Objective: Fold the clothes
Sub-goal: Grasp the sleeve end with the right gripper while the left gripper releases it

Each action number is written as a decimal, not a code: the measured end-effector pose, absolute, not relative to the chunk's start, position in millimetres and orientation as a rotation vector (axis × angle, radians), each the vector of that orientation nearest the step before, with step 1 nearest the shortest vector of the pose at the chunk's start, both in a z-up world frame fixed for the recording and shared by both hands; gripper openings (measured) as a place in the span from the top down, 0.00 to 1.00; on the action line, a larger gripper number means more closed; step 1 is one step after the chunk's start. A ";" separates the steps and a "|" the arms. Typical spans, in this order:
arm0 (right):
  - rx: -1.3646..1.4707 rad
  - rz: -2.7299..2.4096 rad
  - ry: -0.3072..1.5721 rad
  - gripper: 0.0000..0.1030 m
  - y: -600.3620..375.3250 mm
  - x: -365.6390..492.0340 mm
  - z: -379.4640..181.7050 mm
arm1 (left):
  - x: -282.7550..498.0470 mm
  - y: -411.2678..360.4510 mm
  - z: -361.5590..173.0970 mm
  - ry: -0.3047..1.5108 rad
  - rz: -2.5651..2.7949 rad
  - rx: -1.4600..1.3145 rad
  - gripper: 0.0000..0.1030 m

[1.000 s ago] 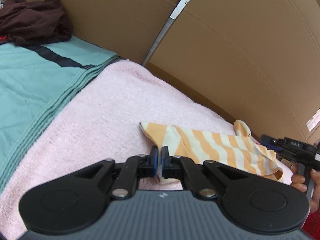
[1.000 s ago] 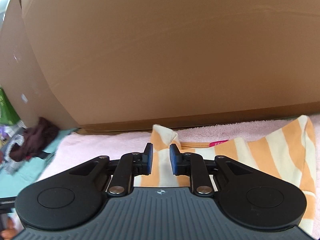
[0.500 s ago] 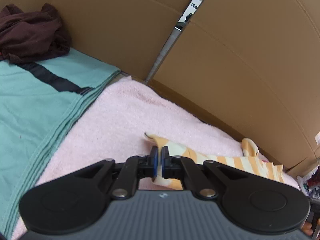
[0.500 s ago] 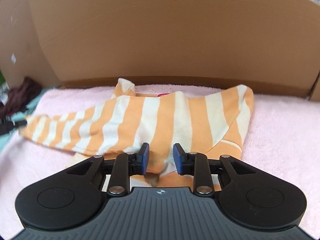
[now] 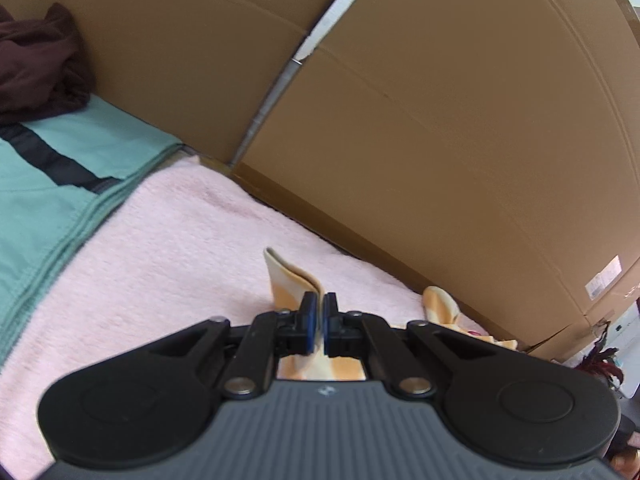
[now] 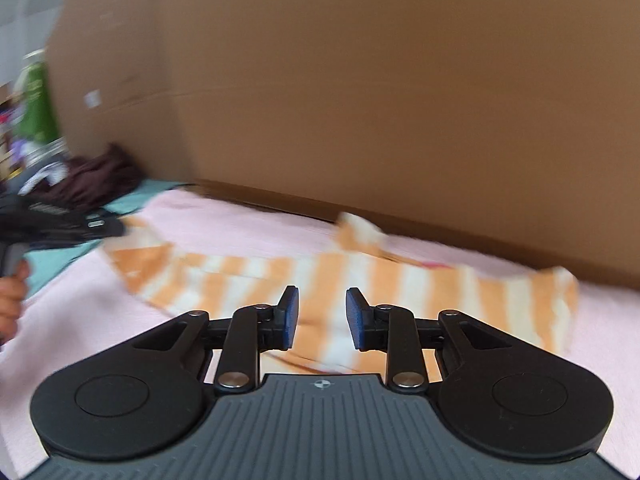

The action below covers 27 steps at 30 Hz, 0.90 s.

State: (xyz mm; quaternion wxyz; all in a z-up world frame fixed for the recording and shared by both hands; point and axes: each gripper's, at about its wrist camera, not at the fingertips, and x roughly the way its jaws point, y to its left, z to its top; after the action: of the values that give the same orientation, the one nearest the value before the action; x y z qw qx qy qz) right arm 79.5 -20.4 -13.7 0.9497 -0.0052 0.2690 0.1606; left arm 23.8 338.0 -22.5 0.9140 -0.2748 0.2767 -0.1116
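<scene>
The orange-and-cream striped garment [image 6: 360, 280] lies spread across the pink fleecy blanket [image 6: 248, 224], stretched sideways along the foot of the brown cardboard wall [image 6: 400, 100]. My right-hand camera gives me that whole spread, though it is blurred: stripes running from a corner at the left to a folded edge at the right, with a small pink tag near the back. My right gripper [image 6: 322, 316] has just been opening; its blue pads stand apart above the cloth, with the stripes showing in the gap and nothing pinched between them.

My left-hand camera tells the other half. There my left gripper [image 5: 319, 322] is clamped tight on a cuff of the same striped cloth, a flap of it standing up past the pads, and more stripes showing beneath the fingers. A second bit of the garment pokes up further right, by the wall.

Only the left view shows the teal cloth with a dark band [image 5: 48, 184] clearly, lying beside the blanket, and the dark maroon bundle [image 5: 36, 68] heaped on its far end. Only the right view catches my left hand [image 6: 10, 296] around its black handle, at the frame's left edge.
</scene>
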 end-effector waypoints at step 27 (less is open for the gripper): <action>-0.060 0.393 0.496 0.93 123.1 138.6 -52.8 | 15.9 327.7 -10.9 0.517 -0.251 -0.549 1.00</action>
State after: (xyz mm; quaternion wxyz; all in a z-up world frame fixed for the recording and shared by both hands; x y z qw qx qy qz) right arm 138.6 123.1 -52.8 0.9500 -0.0297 0.2438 0.1930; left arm 15.9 327.7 -10.9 0.9221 -0.2675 0.2516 -0.1221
